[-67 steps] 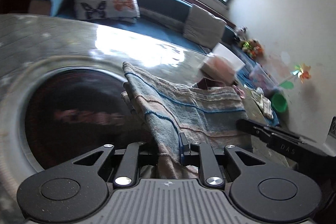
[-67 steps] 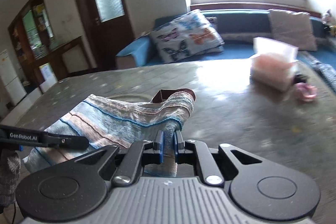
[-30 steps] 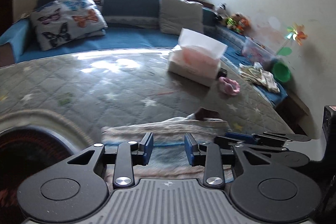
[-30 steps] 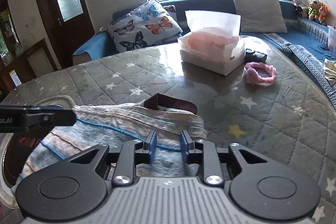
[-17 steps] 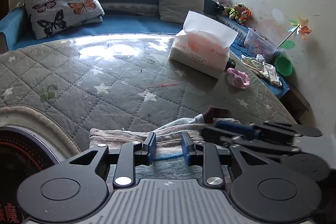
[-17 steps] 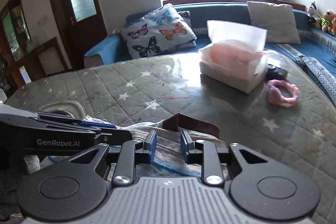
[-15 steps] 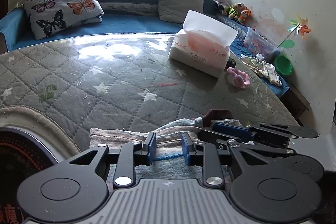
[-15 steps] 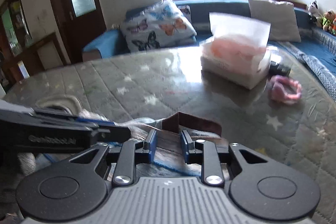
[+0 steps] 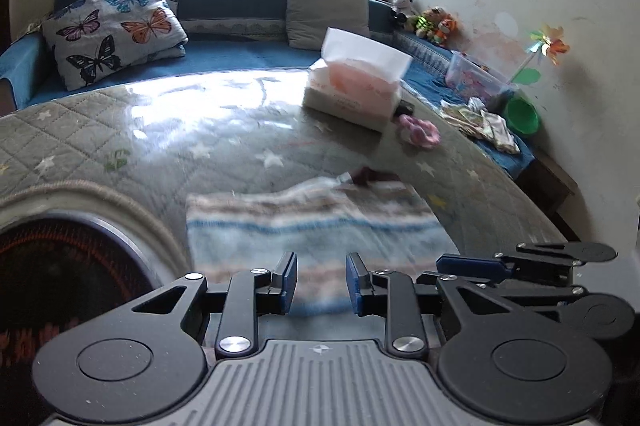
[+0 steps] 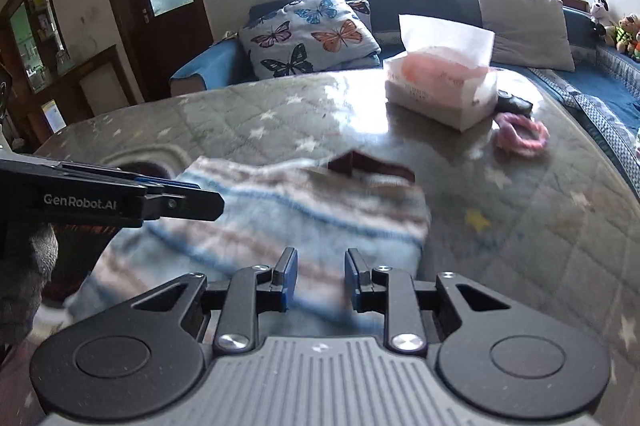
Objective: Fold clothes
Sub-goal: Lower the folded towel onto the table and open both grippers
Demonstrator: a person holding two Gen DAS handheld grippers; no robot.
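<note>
**A:** Catalogue it, largest item down. Why does each sit as it does?

**B:** Item one, desk: quilted star-pattern cover, glossy; I judge it the folding surface. Item two, striped garment: it lies flat on the desk at the near edge, layered, dark collar at the far side; it looks folded at least once. Item three, left hand-held gripper and right hand-held gripper: both released, jaws parted with nothing gripped, poised side by side over the garment's near hem, which suits either a fresh pinch or a withdrawal.

**A:** Anything around it, or in the way?

**B:** Item four, tissue box, well beyond the collar. Item five, pink hair tie, beside that box. Neither crowds the garment. A dark round inset sits just left of it; I see no obstruction.
</note>
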